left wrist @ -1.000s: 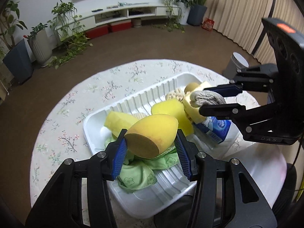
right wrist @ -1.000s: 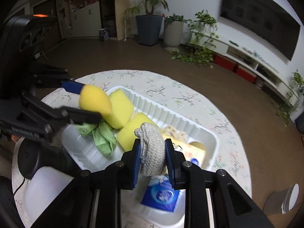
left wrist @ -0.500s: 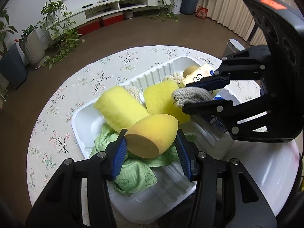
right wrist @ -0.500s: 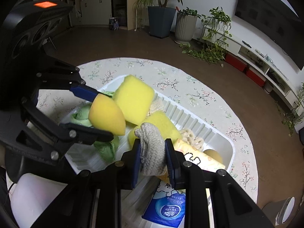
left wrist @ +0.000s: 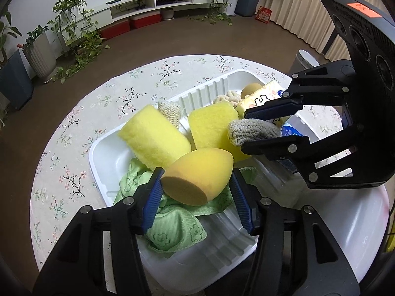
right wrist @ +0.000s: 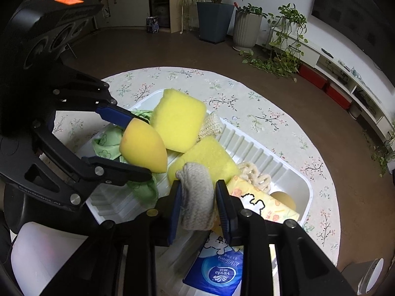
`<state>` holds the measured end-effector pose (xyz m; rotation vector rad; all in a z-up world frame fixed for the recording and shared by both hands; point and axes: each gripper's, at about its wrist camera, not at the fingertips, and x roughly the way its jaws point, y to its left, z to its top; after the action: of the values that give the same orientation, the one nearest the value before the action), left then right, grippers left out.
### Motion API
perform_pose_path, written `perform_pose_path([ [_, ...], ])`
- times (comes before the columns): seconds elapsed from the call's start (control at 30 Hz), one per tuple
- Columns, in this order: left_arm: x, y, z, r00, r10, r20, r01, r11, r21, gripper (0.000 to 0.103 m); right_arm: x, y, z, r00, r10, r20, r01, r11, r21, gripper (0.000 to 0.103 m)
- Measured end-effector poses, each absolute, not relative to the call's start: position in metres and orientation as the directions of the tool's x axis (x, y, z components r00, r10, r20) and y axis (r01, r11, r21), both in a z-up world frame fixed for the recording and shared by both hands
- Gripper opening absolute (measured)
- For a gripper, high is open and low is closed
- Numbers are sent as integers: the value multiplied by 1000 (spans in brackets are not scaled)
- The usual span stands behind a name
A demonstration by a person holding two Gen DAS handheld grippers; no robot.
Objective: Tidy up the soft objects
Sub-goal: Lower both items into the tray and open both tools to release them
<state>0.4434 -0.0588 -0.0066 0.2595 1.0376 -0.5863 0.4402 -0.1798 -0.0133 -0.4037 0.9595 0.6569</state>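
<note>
Loosening both grips over the white tray [left wrist: 98, 148], on the flowered bench [left wrist: 86, 113]. Left hand-held gripper [left wrist: 196, 180]: jaws opening, egg-shaped orange sponge [left wrist: 200, 167] between the pads and touched by both, poised just above the green cloth [left wrist: 172, 224] at the tray's near end. Right hand-held gripper [right wrist: 198, 185]: jaws opening too, grey knitted cloth [right wrist: 197, 197] between the pads, hanging over the nearer yellow sponge block [right wrist: 205, 157] and the blue tissue pack [right wrist: 217, 271].

Risks, as judged from here:
- Rolling of the egg-shaped sponge off the bunched green cloth, given its round shape and springy landing; possibly over the low near rim.
- Snagging of the knit's loops on a ribbed pad, dragging the cloth back out on withdrawal.
- Landing on the crowded pile instead of the tray floor and sliding off the nearer block.
- Knocking together of the two tools, close as they are over the same tray.

Hard to make out: exact gap between each held item and what lies beneath. Hidden behind the right tool: most of the tissue pack. Half buried: a second orange sponge [right wrist: 284, 197] behind the patterned yellow pack [right wrist: 266, 209]. Cut off below: both of the person's hands.
</note>
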Motion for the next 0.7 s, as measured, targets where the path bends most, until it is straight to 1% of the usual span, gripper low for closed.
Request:
perform_pose_path([
  [0.1, 443, -58, -7, 373, -329, -867, 569, 820, -66, 55, 440, -181, -13, 409, 330, -851, -675, 737, -38, 34],
  [0.13, 445, -58, -7, 375, -327, -868, 567, 821, -64, 60, 440, -181, -13, 411, 328, -850, -674, 737, -41, 34],
  [0.17, 444, -58, -7, 377, -325, -867, 565, 823, -63, 63, 439, -181, -13, 415, 326, -849, -672, 739, -45, 38],
  [0.2, 443, -57, -6, 377, -327, -867, 564, 823, -66, 64, 440, -182, -13, 418, 326, -848, -671, 740, -46, 43],
  [0.23, 443, -57, -7, 377, -328, -866, 563, 824, -67, 64, 440, -183, -12, 420, 328, -846, -669, 742, -45, 44],
  [0.4, 441, -53, -7, 380, -330, -864, 557, 828, -71, 64, 438, -184, -12, 427, 325, -844, -664, 746, -48, 45],
  [0.43, 441, -52, -7, 383, -330, -863, 555, 829, -71, 67, 437, -184, -11, 428, 325, -843, -664, 746, -49, 46],
  [0.47, 440, -51, -6, 384, -332, -861, 554, 830, -73, 68, 437, -185, -11, 430, 325, -842, -663, 747, -50, 49],
  [0.5, 440, -49, -6, 385, -334, -860, 552, 831, -75, 68, 436, -185, -10, 434, 326, -840, -660, 750, -50, 56],
  [0.57, 438, -46, -5, 389, -337, -858, 548, 833, -79, 68, 435, -188, -8, 443, 327, -835, -654, 755, -51, 64],
  [0.7, 437, -42, -3, 396, -340, -853, 542, 836, -82, 72, 433, -191, -5, 450, 325, -832, -651, 757, -56, 65],
])
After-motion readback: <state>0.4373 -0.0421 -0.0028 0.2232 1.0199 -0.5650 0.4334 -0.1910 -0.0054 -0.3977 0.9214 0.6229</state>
